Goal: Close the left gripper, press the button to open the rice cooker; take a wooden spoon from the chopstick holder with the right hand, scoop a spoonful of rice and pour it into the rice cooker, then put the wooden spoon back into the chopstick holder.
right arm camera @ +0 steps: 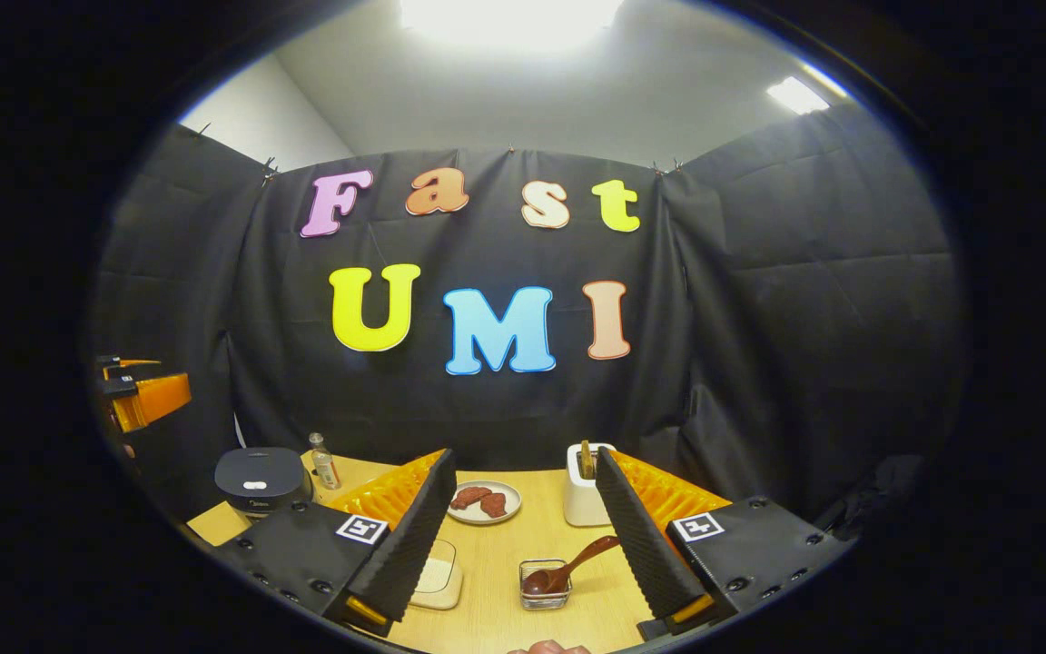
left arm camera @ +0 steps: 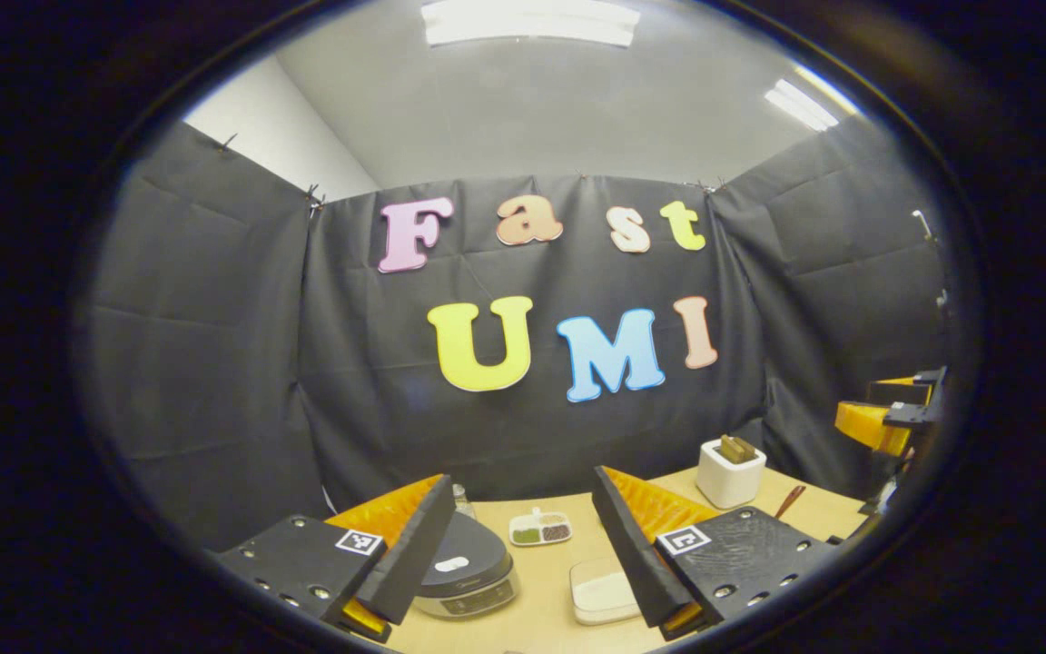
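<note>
1. Nearest the right gripper (right arm camera: 523,568), whose fingers are spreading wide around nothing, a wooden spoon (right arm camera: 568,565) is resting bowl-down in a small glass dish (right arm camera: 545,586); looking light and stiff, it is probably best pinched mid-handle.
2. Beside it, a shallow tray of rice (right arm camera: 438,574) is lying flat.
3. Farther back, the white chopstick holder (right arm camera: 585,498) is standing with wooden utensils inside.
4. Under the left gripper (left arm camera: 523,545), also gaping, the rice cooker (left arm camera: 464,568) is sitting lid-down.

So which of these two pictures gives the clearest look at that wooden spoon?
The right gripper view: the wooden spoon lies in full sight, bowl resting in a small glass dish. The left gripper view catches just its handle beside the white holder.
</note>
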